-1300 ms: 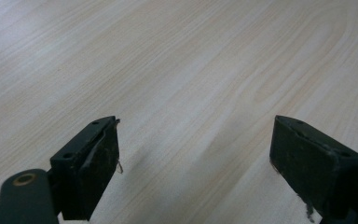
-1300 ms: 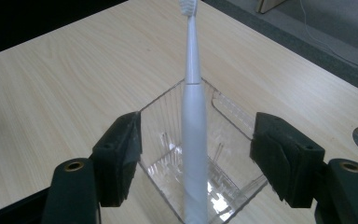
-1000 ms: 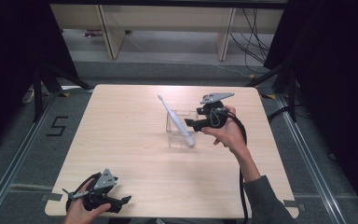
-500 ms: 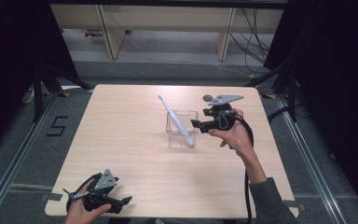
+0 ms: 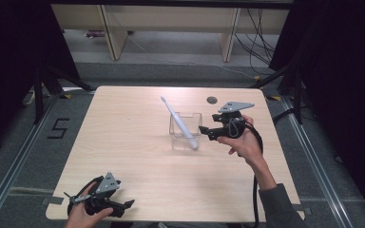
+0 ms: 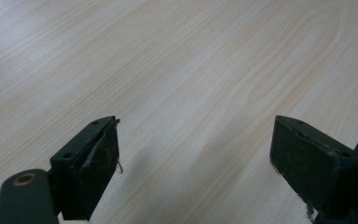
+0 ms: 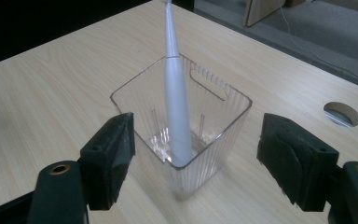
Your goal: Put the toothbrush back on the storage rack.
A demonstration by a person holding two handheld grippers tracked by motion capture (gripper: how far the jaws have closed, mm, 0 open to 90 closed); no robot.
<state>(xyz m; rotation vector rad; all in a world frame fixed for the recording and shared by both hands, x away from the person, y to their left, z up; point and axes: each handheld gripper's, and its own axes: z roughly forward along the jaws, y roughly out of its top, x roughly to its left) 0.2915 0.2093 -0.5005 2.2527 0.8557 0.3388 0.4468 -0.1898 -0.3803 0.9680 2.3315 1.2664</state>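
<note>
A clear ribbed plastic square cup (image 7: 186, 135) on the light wooden tabletop (image 5: 123, 142) holds a white electric toothbrush (image 7: 175, 102), leaning against its rim. The right hand-held gripper (image 5: 208, 132), jaws just widened, is released beside it; the left hand-held gripper (image 6: 196, 163) is released too, with nothing between its jaws.

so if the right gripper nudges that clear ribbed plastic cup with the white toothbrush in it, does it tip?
Probably. The clear ribbed plastic cup looks thin and light, and the white toothbrush leans well above its rim, likely top-heavy. It may also slide.

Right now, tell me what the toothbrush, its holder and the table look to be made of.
Toothbrush: matte white plastic, smooth, no shine. Holder: clear hard plastic, probably acrylic; ribbed walls, see-through, glinting base. Table: pale wood-grain top, likely laminate; the grain runs very evenly.
</note>
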